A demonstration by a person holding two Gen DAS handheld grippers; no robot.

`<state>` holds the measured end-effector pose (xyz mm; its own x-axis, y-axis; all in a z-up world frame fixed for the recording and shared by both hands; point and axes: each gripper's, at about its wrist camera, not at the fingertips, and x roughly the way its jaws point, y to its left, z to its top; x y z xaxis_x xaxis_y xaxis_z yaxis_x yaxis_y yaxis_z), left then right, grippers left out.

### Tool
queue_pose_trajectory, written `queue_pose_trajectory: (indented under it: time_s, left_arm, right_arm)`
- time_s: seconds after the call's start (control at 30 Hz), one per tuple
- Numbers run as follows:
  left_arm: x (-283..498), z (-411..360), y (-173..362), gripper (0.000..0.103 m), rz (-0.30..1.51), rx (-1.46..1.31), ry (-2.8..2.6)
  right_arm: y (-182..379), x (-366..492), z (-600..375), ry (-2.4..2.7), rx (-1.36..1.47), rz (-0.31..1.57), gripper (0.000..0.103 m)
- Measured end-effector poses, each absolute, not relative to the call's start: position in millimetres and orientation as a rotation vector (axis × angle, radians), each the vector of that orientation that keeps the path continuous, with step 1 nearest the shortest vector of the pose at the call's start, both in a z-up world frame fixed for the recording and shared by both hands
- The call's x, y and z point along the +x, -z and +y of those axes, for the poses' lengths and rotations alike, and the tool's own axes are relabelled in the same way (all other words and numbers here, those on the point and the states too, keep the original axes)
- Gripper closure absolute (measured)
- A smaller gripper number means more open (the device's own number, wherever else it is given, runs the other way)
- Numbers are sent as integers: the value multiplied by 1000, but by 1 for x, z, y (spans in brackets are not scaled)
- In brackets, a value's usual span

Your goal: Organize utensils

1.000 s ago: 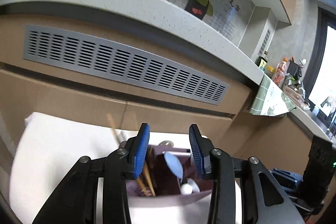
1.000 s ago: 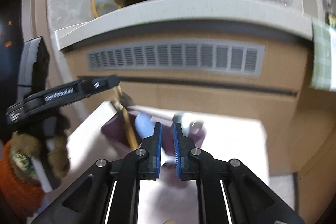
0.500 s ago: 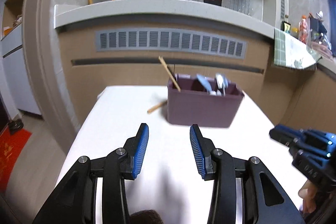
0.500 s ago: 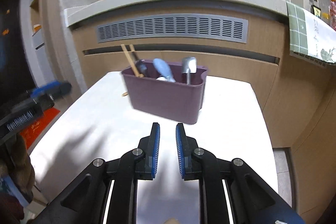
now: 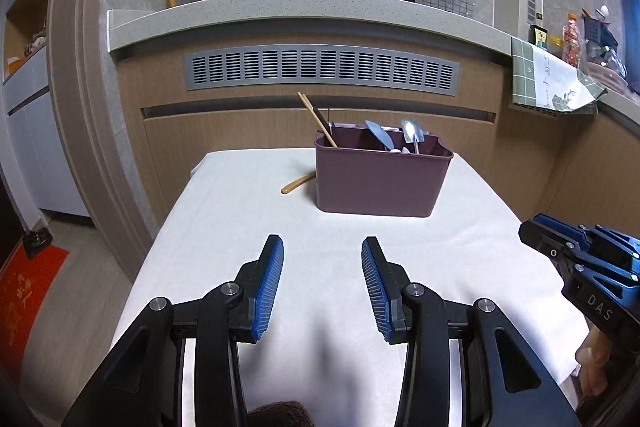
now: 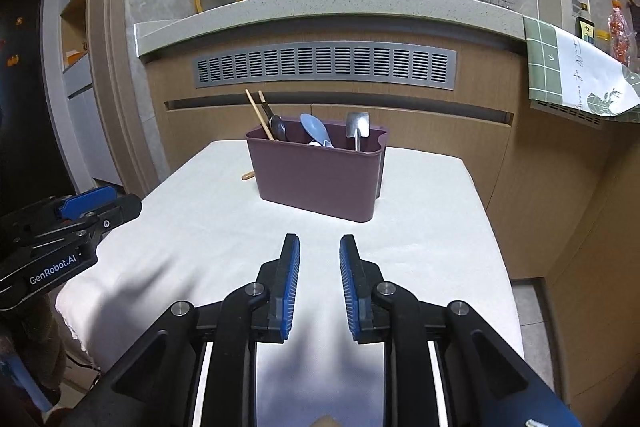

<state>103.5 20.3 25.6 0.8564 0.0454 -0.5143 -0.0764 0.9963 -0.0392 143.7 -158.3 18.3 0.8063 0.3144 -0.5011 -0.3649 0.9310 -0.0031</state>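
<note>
Two grippers, both empty, held back over the near end of my white-clothed table [image 5: 248, 219].

Item 1: left gripper [image 5: 322, 283]. Jaws stand wide apart, nothing between them, only cloth below.

Item 2: right gripper [image 6: 319, 279]. Jaws parted narrowly and opening; nothing between the pads.

Item 3: purple utensil caddy [image 6: 320, 179], upright near the far end of the table, well apart from both grippers. I judge it the sorting destination.

Item 4: contents of caddy. Wooden chopsticks [image 6: 258, 115] lean out at its left end beside a dark spoon [image 6: 278, 127]; a pale blue spoon [image 6: 314, 129] stands mid-caddy; a small metal shovel-shaped spoon [image 6: 357, 129] stands at the right. All stand handle-down, bowls up, presumably so each can be told apart at a glance.

Item 5: one wooden utensil [image 5: 298, 183] lying flat on the cloth, its far end hidden behind the caddy's left wall. I judge this the only piece left outside, hence the likely next pick; I cannot tell what kind it is.
</note>
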Motion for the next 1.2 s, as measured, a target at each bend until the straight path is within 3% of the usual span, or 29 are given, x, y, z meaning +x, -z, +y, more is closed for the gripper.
queue_pose_trajectory:
  time_s: [1.2]
  left_arm:
    - [107,19,-21,61,565,-67,-39]
  right_arm:
    - [-20,142,-161,-366,-102,513,80]
